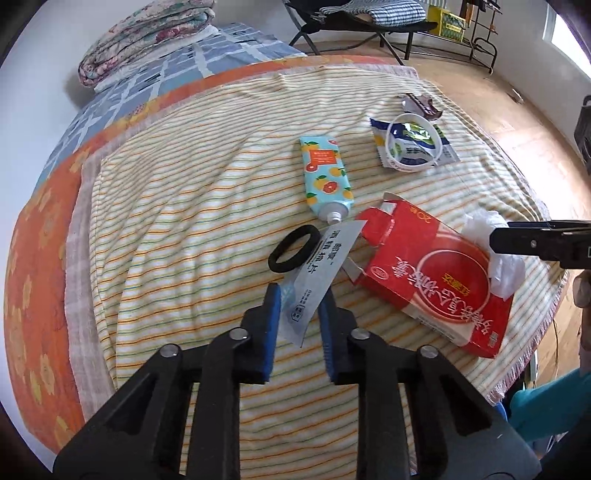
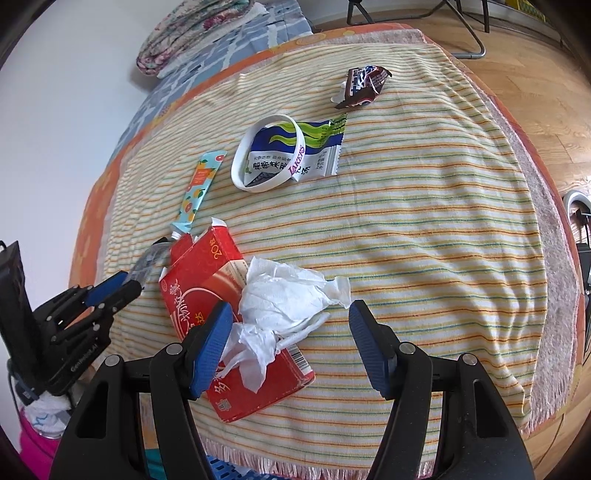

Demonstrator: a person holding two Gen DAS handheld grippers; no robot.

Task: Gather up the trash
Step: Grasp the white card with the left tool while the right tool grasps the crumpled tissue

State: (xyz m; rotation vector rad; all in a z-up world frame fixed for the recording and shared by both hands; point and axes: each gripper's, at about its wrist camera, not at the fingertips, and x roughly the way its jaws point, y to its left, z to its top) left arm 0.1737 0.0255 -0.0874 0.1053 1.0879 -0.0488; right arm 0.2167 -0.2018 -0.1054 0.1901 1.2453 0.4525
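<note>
My left gripper (image 1: 299, 295) is open, its blue pads on either side of a clear plastic packet (image 1: 319, 273) with printed text lying on the striped towel. A black hair tie (image 1: 294, 249) lies just beyond it. A torn red box (image 1: 436, 277) sits to the right, also in the right wrist view (image 2: 207, 280). My right gripper (image 2: 290, 323) is open around a crumpled white tissue (image 2: 284, 295) resting on the red box. Farther off lie a fruit-print tube (image 1: 325, 175), a blue-green wrapper (image 2: 314, 155) under a white wristband (image 2: 266, 155), and a brown candy wrapper (image 2: 364, 86).
The striped towel (image 2: 424, 229) covers a bed with an orange sheet (image 1: 40, 266). A folded floral quilt (image 1: 144, 33) lies at the head. Wooden floor (image 2: 535, 74) and a folding chair frame (image 1: 369, 26) lie beyond the bed. A blue crate edge (image 2: 225, 467) shows below the towel fringe.
</note>
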